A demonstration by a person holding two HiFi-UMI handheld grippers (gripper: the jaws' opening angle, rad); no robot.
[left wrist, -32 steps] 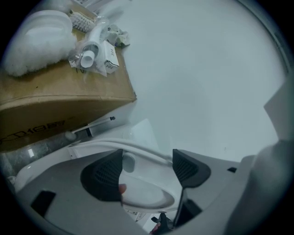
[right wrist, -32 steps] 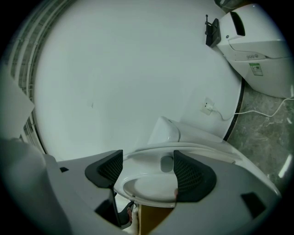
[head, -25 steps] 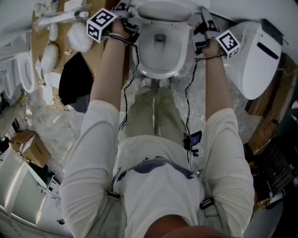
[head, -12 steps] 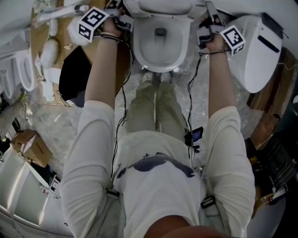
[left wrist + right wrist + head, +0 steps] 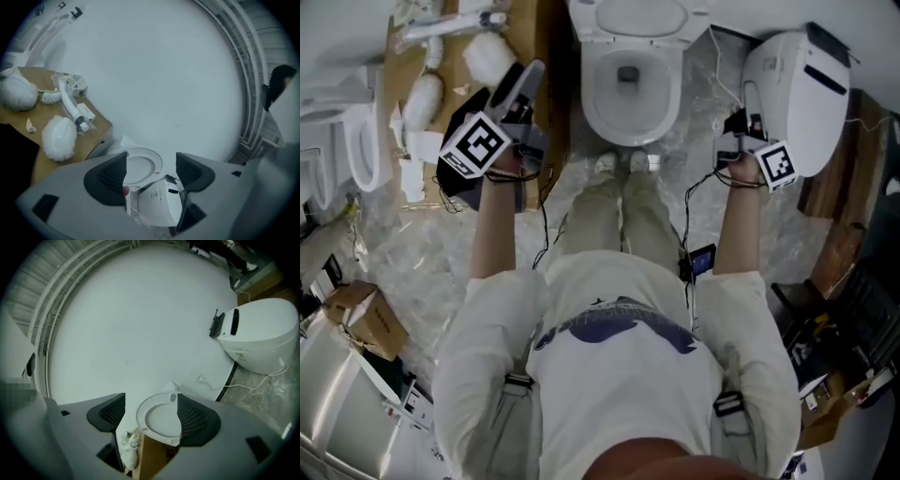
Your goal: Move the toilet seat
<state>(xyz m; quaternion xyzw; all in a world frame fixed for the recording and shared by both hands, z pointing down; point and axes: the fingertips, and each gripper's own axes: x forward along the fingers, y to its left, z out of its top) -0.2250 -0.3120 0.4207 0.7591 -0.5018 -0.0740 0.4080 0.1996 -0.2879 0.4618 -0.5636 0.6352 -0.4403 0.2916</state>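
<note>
Both grippers are hanging clear of the toilet, one to each side of the person and roughly level with the bowl point(image 5: 592, 94). Neither is touching anything, probably because the seat needs no hold right now. The left gripper point(image 5: 151, 161) is showing its jaws spread apart with nothing caught between them. The right gripper point(image 5: 151, 401) is also showing its jaws wide apart and empty. The toilet seat point(image 5: 141, 418) is sitting well beyond both sets of jaws. It is framed in the gap between them in each gripper view and leaning a little toward the right jaw in the right one. It is looking like a plain white oval ring, glossy, standing upright at the back of the bowl against the pale wall, so it is likely resting raised. A second white toilet point(image 5: 797, 84) is standing just beyond the right jaws. White bagged bundles point(image 5: 58, 138) are lying on cardboard off the left jaws' outer side.
</note>
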